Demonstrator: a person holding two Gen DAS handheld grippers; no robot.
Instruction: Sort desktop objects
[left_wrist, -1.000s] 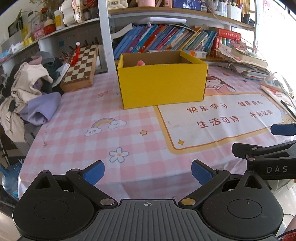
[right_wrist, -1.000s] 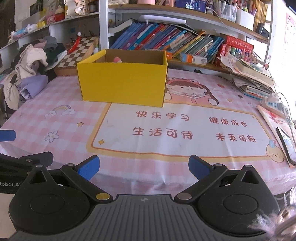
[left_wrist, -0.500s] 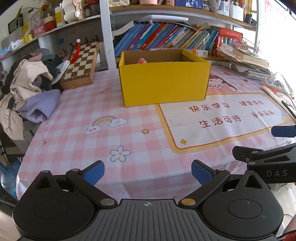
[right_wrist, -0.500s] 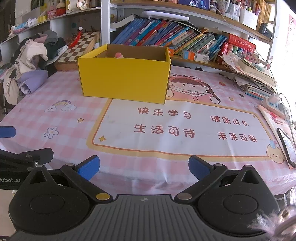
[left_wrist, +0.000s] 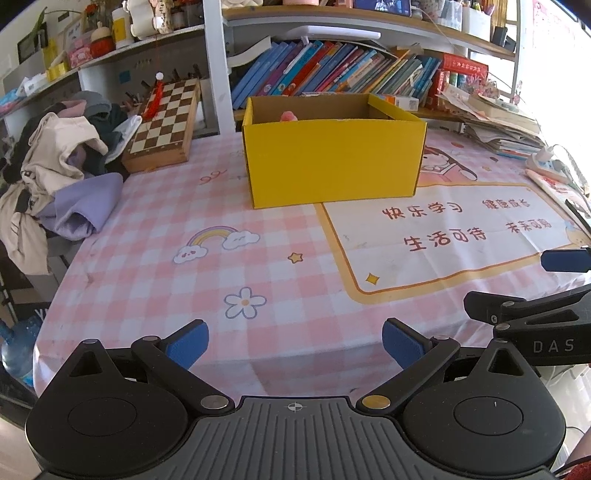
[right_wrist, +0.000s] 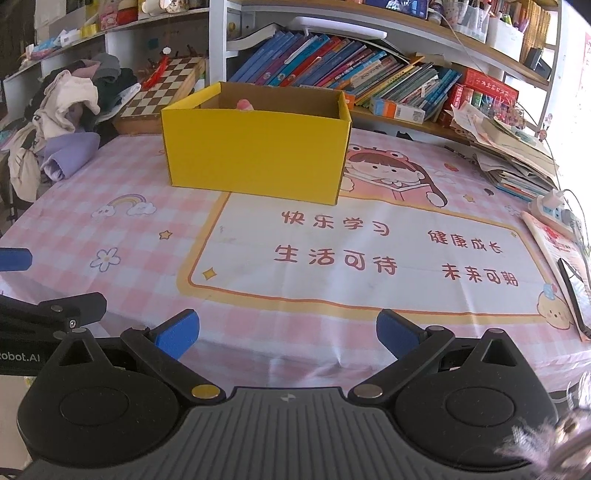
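Both my grippers, left (left_wrist: 295, 345) and right (right_wrist: 287, 334), gape empty; yellow box (left_wrist: 332, 162) sits at twelve o'clock (right nearer, I judge).

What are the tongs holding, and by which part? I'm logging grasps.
Nothing: left tongs and right tongs are both open and empty.

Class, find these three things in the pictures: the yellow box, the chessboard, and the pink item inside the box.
yellow box (left_wrist: 332, 162): left wrist view, on its front wall.
chessboard (left_wrist: 164, 120): left wrist view, on its checkered top.
pink item (right_wrist: 245, 104): right wrist view, on the part showing above the box rim.
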